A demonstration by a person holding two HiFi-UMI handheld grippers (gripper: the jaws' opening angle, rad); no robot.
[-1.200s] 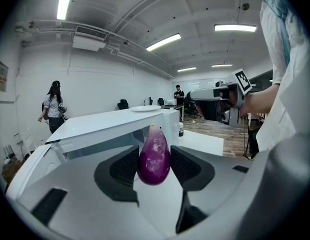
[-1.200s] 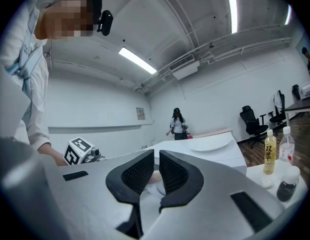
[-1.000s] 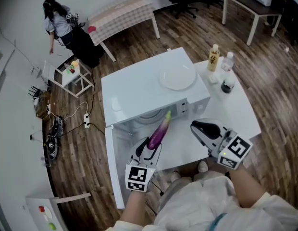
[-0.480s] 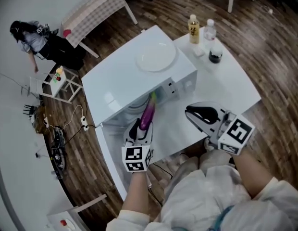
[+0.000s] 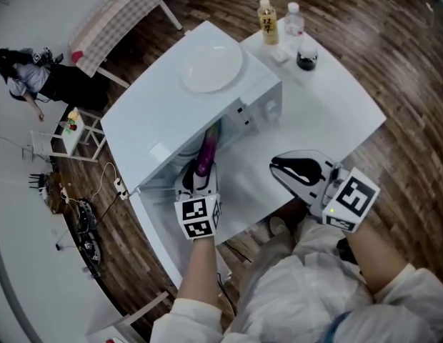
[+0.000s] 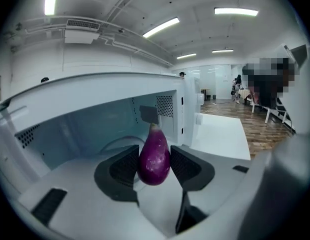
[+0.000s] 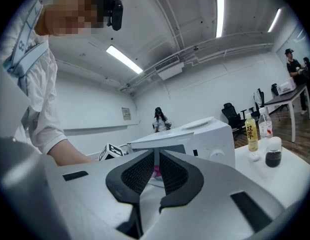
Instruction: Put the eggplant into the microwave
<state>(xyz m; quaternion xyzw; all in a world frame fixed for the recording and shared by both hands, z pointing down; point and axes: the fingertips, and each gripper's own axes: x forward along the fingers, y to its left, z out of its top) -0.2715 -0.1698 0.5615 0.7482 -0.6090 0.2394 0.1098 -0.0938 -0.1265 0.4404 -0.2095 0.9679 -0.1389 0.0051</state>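
Note:
The purple eggplant [image 5: 206,152] is clamped between the pads of my left gripper [image 5: 196,179], stem end pointing forward. In the left gripper view the eggplant [image 6: 155,151] hangs at the mouth of the open white microwave [image 5: 157,120], with the cavity [image 6: 80,129] and its turntable just ahead. The eggplant's tip reaches under the top edge of the opening. My right gripper [image 5: 287,167] hovers over the white table [image 5: 336,120] to the right of the microwave, jaws together and holding nothing. Its own view looks past the right gripper [image 7: 157,171] at the microwave [image 7: 205,136].
A white plate [image 5: 211,68] lies on top of the microwave. Two bottles [image 5: 266,20] and a dark jar [image 5: 306,54] stand at the table's far end. The microwave door [image 5: 153,227] hangs open to the left. A person [image 5: 25,81] stands far off left.
My left gripper has carried the eggplant forward and down, up to the microwave opening. The right gripper has sunk a little and stays beside the microwave.

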